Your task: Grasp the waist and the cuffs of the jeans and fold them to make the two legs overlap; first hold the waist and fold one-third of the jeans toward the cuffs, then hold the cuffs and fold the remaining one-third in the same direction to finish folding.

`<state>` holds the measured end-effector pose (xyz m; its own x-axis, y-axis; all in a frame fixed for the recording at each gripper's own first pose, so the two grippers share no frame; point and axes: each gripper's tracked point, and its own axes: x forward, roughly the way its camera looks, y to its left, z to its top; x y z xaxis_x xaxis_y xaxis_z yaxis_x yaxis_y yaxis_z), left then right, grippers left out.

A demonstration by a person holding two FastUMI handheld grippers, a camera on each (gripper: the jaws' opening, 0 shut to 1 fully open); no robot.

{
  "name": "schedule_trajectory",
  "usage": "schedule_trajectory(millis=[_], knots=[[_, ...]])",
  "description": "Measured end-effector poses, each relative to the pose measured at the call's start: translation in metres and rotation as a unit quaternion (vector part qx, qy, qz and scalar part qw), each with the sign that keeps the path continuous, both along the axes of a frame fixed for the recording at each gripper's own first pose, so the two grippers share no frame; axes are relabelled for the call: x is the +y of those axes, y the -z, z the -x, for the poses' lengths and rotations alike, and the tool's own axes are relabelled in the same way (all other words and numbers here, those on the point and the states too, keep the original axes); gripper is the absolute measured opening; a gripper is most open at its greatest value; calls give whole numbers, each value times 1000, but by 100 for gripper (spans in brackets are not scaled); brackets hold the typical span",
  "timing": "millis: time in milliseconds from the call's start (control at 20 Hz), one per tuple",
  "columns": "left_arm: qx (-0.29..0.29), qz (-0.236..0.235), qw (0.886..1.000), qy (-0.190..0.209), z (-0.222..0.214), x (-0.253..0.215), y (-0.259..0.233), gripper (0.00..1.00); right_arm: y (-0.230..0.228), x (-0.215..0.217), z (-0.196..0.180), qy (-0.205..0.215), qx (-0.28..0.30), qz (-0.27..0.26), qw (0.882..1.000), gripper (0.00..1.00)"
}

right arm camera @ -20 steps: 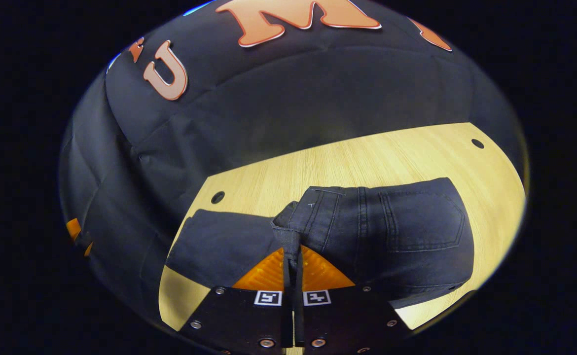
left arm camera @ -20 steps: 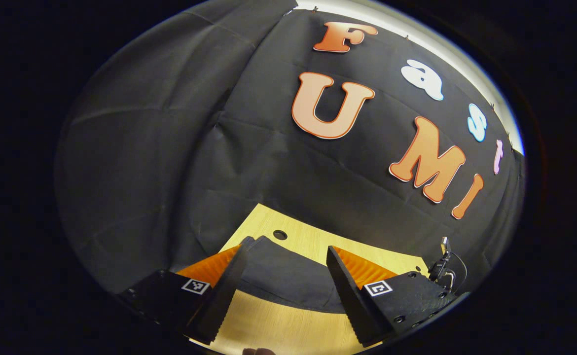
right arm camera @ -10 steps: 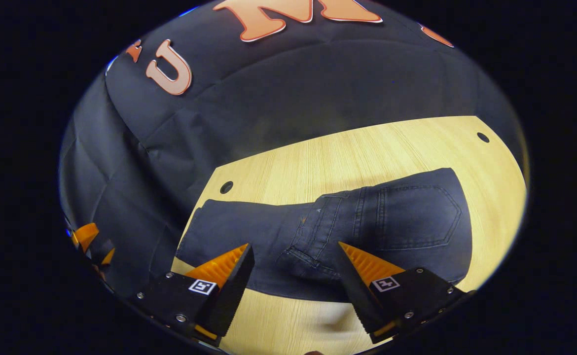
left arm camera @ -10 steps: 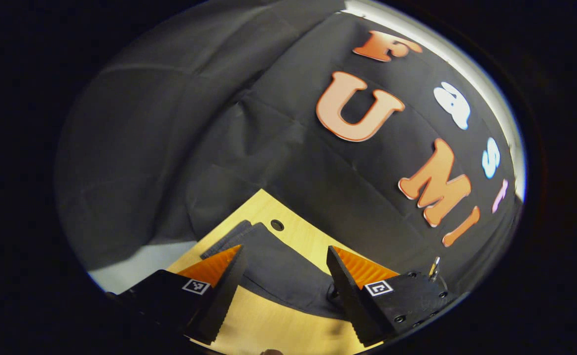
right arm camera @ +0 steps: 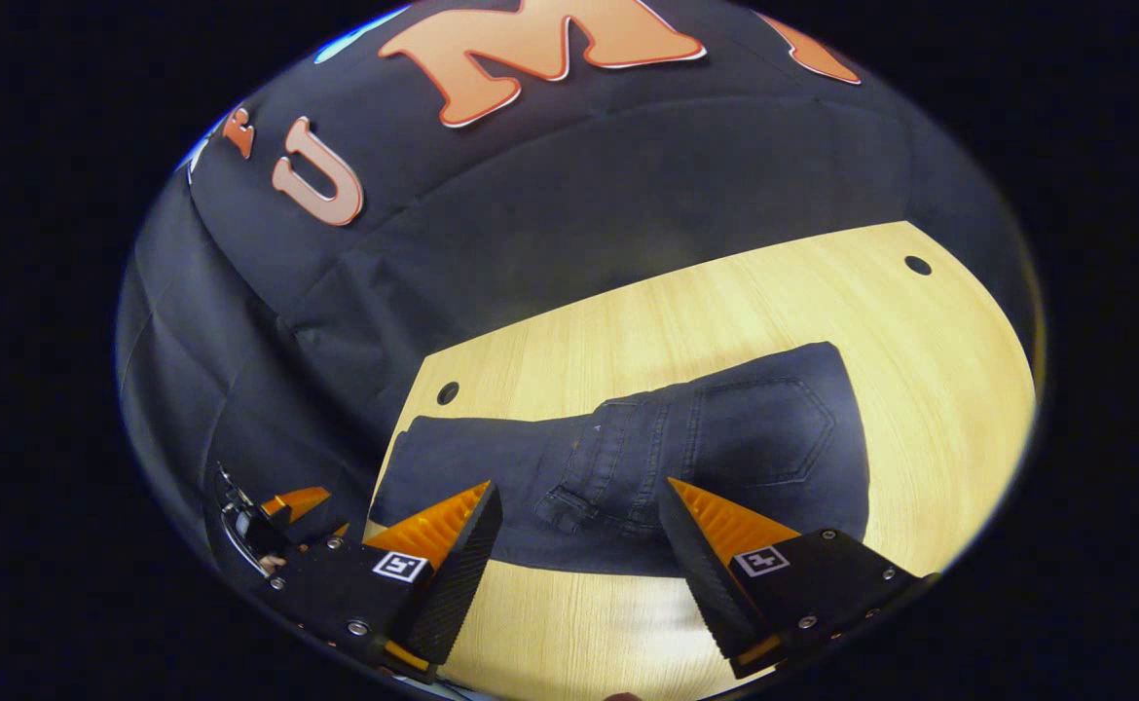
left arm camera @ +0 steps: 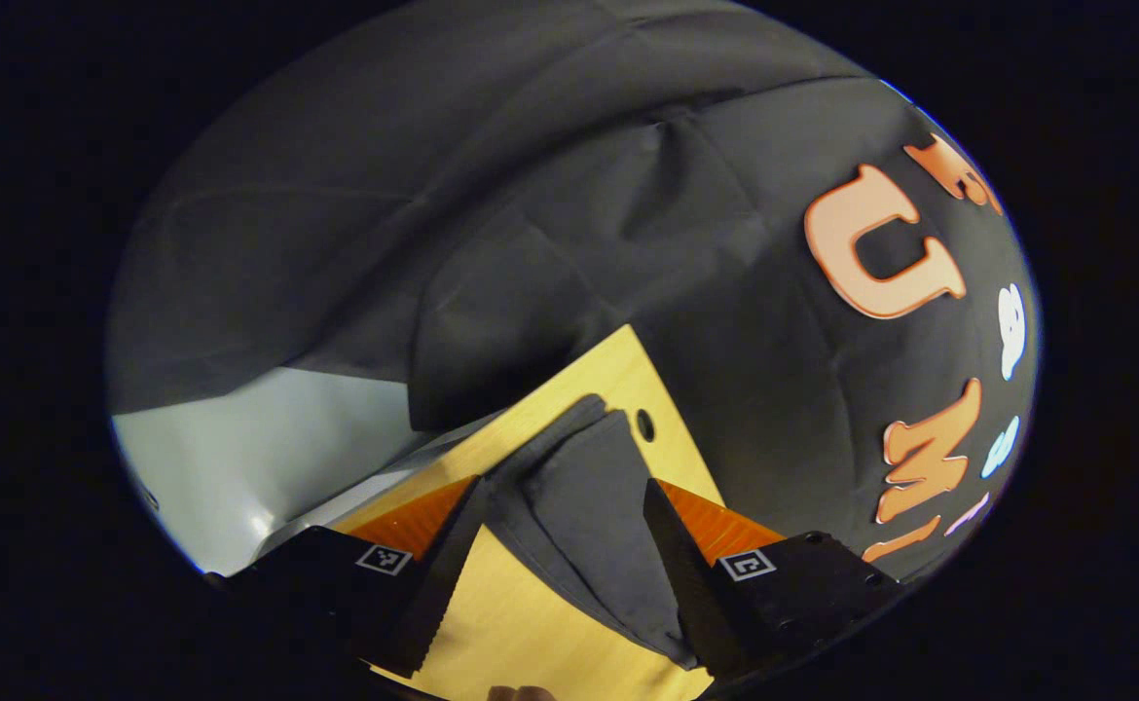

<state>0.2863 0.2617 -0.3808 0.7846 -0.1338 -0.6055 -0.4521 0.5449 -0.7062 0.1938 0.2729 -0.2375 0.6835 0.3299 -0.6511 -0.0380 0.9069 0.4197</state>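
Bare table (right arm camera: 725,321) behind jeans (right arm camera: 686,458); booth wall (right arm camera: 579,204) blocks beyond.

From my station both fisheye views look dim at the rim and bend straight lines hard. The wooden tabletop (right arm camera: 725,312) is evenly, brightly lit, with a soft shadow under the jeans (right arm camera: 647,467). Focus is sharp; I see no motion blur.

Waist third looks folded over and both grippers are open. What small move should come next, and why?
Probably lower the left gripper onto the cuffs ahead of it and close. The jeans lie on the table with the waist folded over, and the right gripper holds nothing.
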Motion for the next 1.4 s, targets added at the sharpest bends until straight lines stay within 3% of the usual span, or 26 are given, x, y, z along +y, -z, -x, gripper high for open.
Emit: schedule_trajectory(millis=[100, 300, 500, 750, 1200, 1300, 1400], knots=[[0, 17, 1000, -9, -5, 3, 10, 98, -3, -7, -1, 17, -2, -7, 1000, 98], [29, 8, 1000, -4, -1, 0, 41, 99, 1, -13, -1, 41, 2, -17, 999, 98], [14, 71, 997, -40, -19, -13, 40, 97, 9, -19, 0, 59, 16, -29, 998, 99], [0, 62, 998, -7, -32, -33, 44, 98, 9, -27, -2, 72, 19, -37, 997, 99], [-23, 113, 992, 42, -93, -107, 59, 94, 7, -53, 11, 94, 27, -50, 994, 99], [-5, 89, 995, 47, -109, -112, 76, 81, 7, -59, 17, 100, 27, -48, 993, 99], [31, 79, 995, 43, -116, -118, 97, 28, 7, -64, 23, 102, 32, -52, 993, 99]])
